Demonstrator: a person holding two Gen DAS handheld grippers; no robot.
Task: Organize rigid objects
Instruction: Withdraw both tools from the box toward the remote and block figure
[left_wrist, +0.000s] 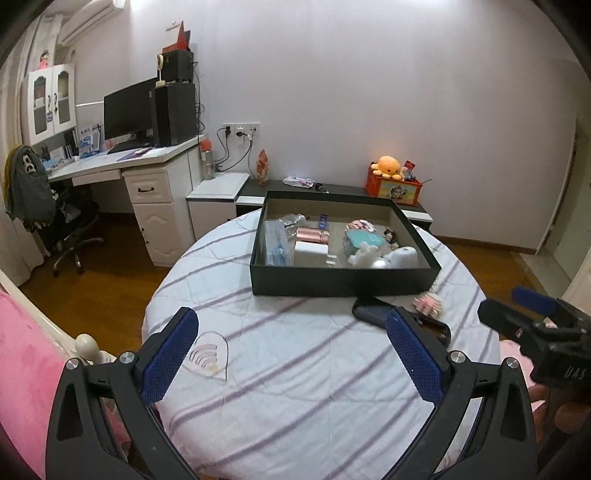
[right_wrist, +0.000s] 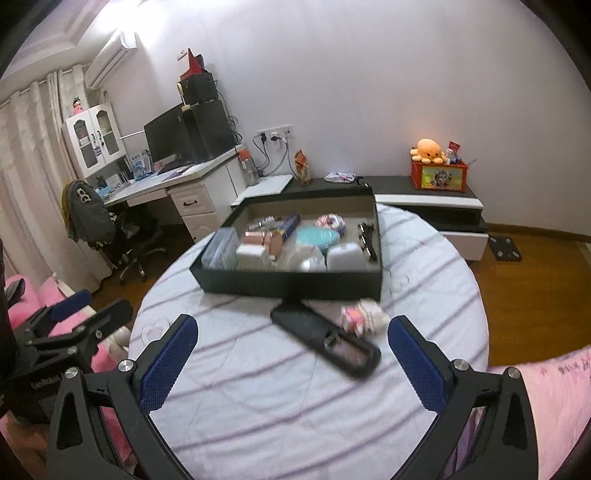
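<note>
A black open box sits on the striped bed cover and holds several small things: a pink case, a white block, a teal pouch, white gadgets. In front of the box lie a long black case and a small pink-white item. My left gripper is open over bare cover, nothing between its blue pads. My right gripper is open wide, and the black case lies just beyond its fingers, untouched. Each gripper shows at the edge of the other's view.
A white desk with a monitor and an office chair stands at the left. A low dark cabinet carries an orange box with a plush toy. Pink bedding lies at the near left, wood floor around.
</note>
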